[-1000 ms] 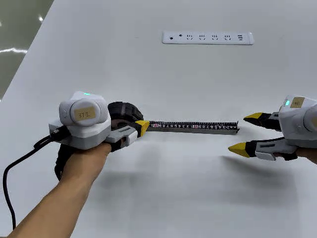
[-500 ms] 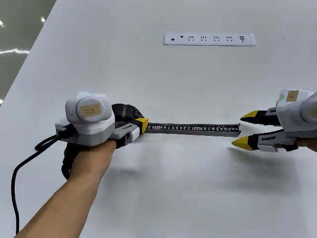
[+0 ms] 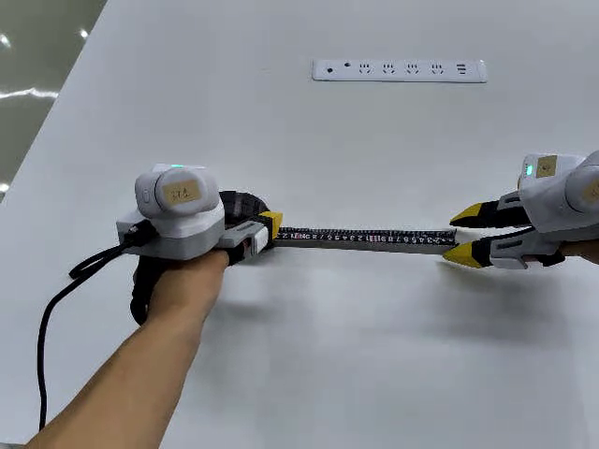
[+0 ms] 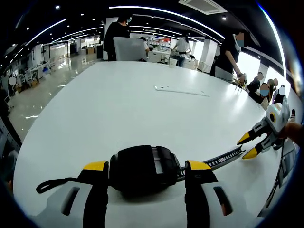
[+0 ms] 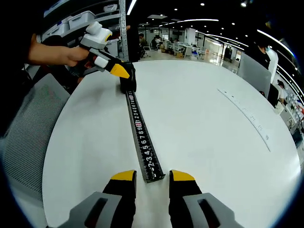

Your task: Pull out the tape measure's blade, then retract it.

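Although lying on the white table (image 3: 309,374), firmly held at the left: black case (image 3: 240,206), clenched between the jaws of the left gripper (image 3: 261,234). Behind it a hand (image 3: 182,285) around the handle, and a black cable (image 3: 41,346) curving away toward the near left edge. From the left gripper view, one yellow tip pressed on each flank of the case (image 4: 145,166), and a black strap (image 4: 57,183) lying on the table to its left.

Going right from the mouth of the case: blade (image 3: 365,237), pulled out and resting flat on the table, black with white numbers, running straight toward the right gripper (image 3: 461,236). Farther back on the table, a white power strip (image 3: 400,70), well apart from blade and grippers.

At the right end of the head view, jaws of the right gripper released, one yellow tip on each side of the blade's end. From the right gripper view, end of the blade (image 5: 153,175) lying between the two tips, with a thin strip of white table showing on each side; no contact to be seen there. Higher in the same view, the blade leading back to the case (image 5: 128,84), with the left gripper closed on it.
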